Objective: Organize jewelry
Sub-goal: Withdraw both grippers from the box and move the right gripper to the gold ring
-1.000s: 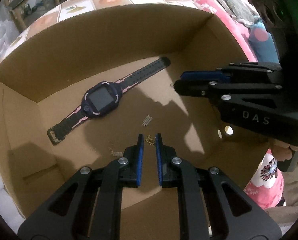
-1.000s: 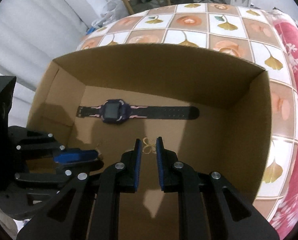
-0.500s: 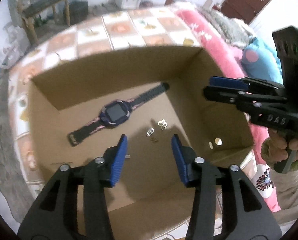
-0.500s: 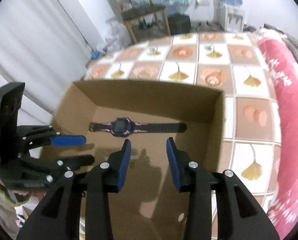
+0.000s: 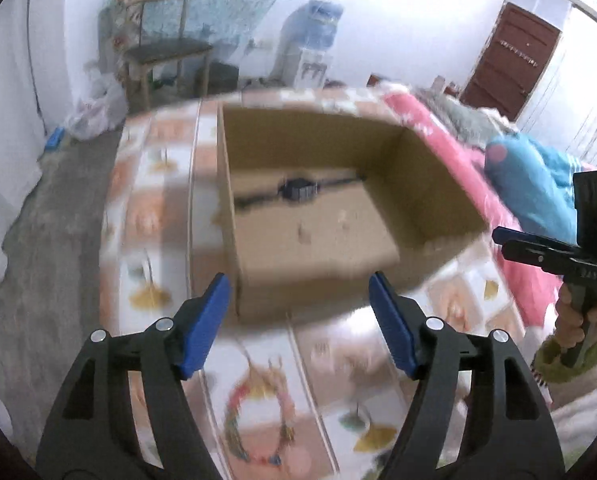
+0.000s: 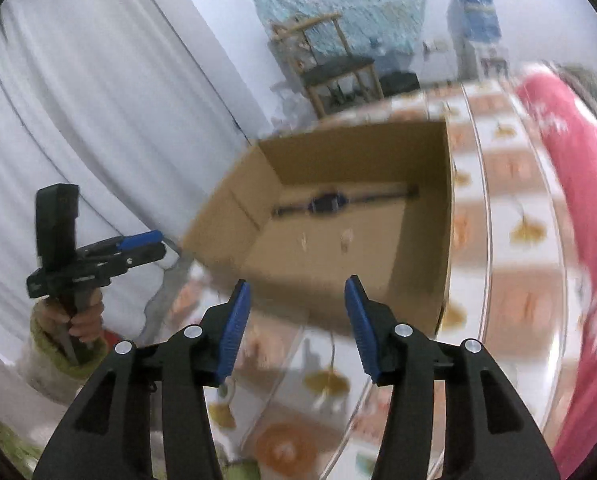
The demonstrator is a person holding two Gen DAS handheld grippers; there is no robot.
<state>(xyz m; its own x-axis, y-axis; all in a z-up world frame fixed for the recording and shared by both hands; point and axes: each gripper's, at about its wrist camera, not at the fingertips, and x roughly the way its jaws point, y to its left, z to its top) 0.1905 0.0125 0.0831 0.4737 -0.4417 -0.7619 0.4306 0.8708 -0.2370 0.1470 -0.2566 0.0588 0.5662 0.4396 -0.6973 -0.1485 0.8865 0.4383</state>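
An open cardboard box (image 5: 310, 288) stands on the tiled table; it also shows in the right wrist view (image 6: 338, 280). A dark watch (image 5: 298, 191) lies flat on the box floor, also in the right wrist view (image 6: 328, 204). Small pale jewelry pieces (image 5: 303, 233) lie in front of it, also in the right wrist view (image 6: 345, 237); blur hides their detail. My left gripper (image 5: 300, 326) is open and empty, held above the table before the box. My right gripper (image 6: 296, 328) is open and empty, also before the box.
The table (image 5: 154, 216) has an orange and white tile pattern. A pink blanket (image 6: 578, 184) lies at the right. A wooden chair (image 5: 166, 48) stands beyond the table. White curtains (image 6: 98, 120) hang at the left. A brown door (image 5: 510, 56) is at the far right.
Both grippers opened wide, let go of the small jewelry and pulled up and back out of the box. The jewelry pieces now lie on the box floor.
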